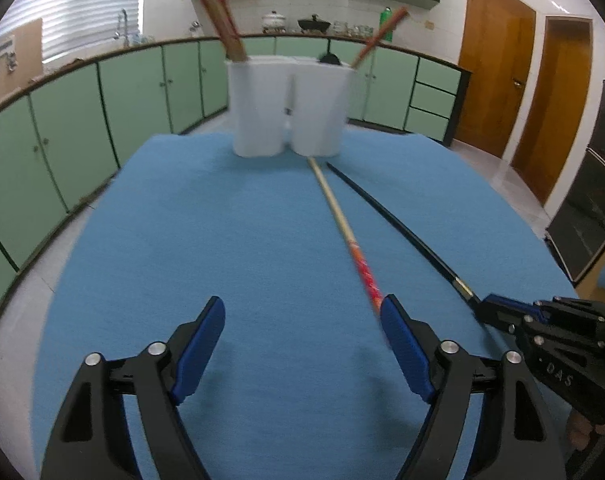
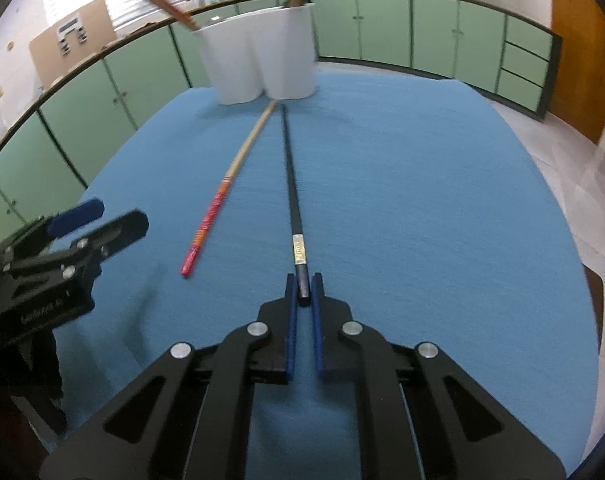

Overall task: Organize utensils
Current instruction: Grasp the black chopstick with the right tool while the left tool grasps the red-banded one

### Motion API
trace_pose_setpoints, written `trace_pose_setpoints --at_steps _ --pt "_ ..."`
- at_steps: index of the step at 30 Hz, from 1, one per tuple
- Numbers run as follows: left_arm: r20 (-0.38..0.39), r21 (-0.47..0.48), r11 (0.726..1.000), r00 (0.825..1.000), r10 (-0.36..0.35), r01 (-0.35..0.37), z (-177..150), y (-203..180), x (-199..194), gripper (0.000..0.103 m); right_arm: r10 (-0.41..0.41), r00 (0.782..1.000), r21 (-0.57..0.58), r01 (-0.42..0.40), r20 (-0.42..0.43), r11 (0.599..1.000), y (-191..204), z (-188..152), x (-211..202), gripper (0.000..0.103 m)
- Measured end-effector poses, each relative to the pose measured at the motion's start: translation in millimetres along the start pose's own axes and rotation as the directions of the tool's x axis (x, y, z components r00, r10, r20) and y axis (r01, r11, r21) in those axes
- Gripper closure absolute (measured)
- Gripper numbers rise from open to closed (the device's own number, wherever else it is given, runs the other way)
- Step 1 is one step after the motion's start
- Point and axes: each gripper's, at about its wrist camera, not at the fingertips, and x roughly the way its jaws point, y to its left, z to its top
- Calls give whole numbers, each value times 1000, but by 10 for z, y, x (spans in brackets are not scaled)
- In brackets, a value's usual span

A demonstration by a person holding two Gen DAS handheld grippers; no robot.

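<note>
Blue felt cloth over the table (image 2: 422,200), two loose chopsticks lying on it, tips toward the white double-compartment plastic utensil holder (image 2: 262,60) at the far edge.

My right claw (image 2: 303,292) is closed on the butt end of the long black chopstick with a gold band (image 2: 292,184); the rest of the stick runs forward along the cloth, its tip just short of the holder.

My left claw (image 1: 302,344) is spread wide, gripping nothing. The pale wooden chopstick with a red patterned handle (image 1: 342,228) lies just beside its right finger (image 1: 404,344) (touching or not, I cannot tell).

Holder already carries brown and red sticks in both cups.

Step in hand, as I judge it: pickup of the black stick. Next: lift, tilt it tip-down, lower into a cup without knocking the holder.
</note>
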Motion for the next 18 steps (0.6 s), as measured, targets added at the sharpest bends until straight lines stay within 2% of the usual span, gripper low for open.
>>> trace_pose_setpoints --at_steps 4,8,13,18 --pt "-47 22 1000 999 3 -2 -26 -193 98 34 -4 1000 38 4 8 999 -160 7 4 97" --pt "-94 -2 1000 996 -10 10 -61 -226 188 43 -5 1000 35 4 16 999 -198 2 -2 97" --pt "-103 -24 1000 995 -11 8 -65 -260 213 44 10 1000 46 -11 16 999 -236 -8 -2 97" --pt "-114 16 1000 993 27 -26 -61 -371 248 44 12 1000 40 -13 19 999 -250 1 -11 97"
